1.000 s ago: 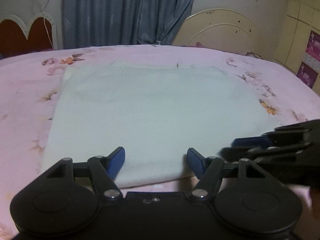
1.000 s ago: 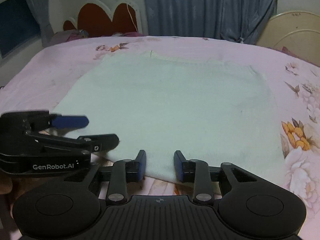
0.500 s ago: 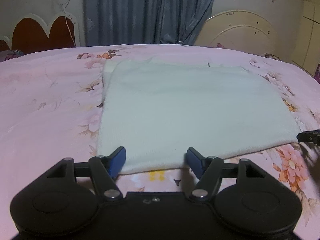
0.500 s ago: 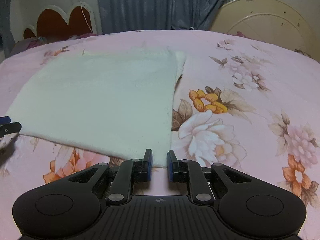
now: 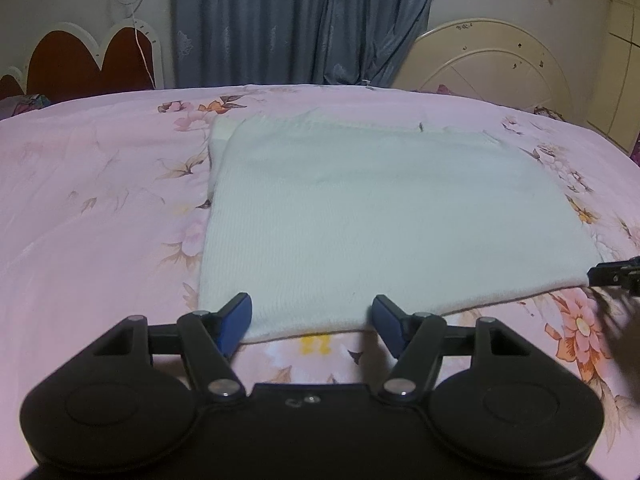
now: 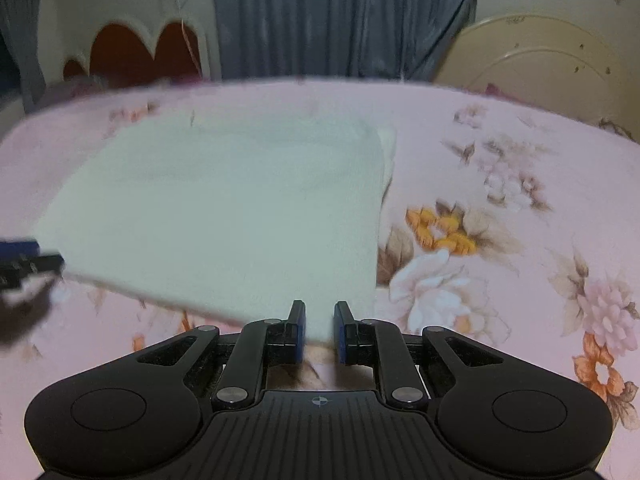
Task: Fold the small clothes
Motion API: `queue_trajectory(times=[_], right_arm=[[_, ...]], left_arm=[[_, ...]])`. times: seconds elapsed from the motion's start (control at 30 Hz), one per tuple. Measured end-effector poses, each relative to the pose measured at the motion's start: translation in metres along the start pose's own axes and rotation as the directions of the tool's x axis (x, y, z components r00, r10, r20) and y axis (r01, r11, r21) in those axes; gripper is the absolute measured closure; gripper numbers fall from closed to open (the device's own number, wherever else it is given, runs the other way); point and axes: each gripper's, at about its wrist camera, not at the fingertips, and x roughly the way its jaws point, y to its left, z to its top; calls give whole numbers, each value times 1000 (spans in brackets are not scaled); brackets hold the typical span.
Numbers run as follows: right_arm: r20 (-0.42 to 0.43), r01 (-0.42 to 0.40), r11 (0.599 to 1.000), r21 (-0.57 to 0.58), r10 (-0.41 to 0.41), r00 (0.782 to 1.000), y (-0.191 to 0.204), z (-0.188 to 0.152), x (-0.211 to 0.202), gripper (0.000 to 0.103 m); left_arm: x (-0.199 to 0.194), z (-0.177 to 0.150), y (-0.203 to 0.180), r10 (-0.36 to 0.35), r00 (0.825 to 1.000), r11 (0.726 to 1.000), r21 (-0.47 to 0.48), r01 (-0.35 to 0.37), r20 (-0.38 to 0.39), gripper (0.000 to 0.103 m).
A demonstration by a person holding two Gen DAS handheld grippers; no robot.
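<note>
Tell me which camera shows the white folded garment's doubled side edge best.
The left wrist view: it is sharp, and the white garment shows a second layer peeking out along its far left edge on the pink bedsheet. The right wrist view is motion-blurred; there the same layered edge appears only softly at the far right.

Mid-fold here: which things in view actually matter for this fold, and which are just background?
Part of the job:
- white knit garment, lying flat on the bed
- left gripper, jaws wide at its near left corner
- right gripper, jaws narrow at its near right corner

Just there:
- pink floral bedsheet
- blue curtain
- red headboard
- cream headboard
</note>
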Motion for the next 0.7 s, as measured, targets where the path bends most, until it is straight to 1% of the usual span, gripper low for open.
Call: queue_trajectory(times=[0.37,0.5,0.53,0.57,0.6,0.63,0.67,0.7], right_arm=[[3,-2,1000,4,2,1000,-3,-3,-2,88],[-3,-3,1000,0,3,1000,-4,-5,-2,88],[-7,-6,1000,6,6,1000,-5,-5,-4,88],[-2,-7,1000,20,8,1000,-7,-5,-8,88],[26,-17,999,48,16,1000,-10,-5,-16,88],[55,-31,997,65,28,998,-12,-6,-24,88],[77,-43,996,77,37,996,-15,-7,-30,88],[91,-47,995,88,39,995,-17,-8,-36,88]], left_arm=[[-3,-2,-1,8,1000,1000,7,-8,-10,37],[-6,-5,1,15,1000,1000,3,-15,-22,37],[-8,-6,1,19,999,1000,3,-19,-35,36],[-9,-6,1,28,998,1000,6,-27,-52,30],[-13,-7,0,62,996,998,2,-62,-66,17],[-19,-8,2,86,995,996,-16,-87,-54,15],[-26,-11,6,69,997,996,-55,-71,-34,19],[-31,-14,12,26,999,993,-118,-30,-29,28]])
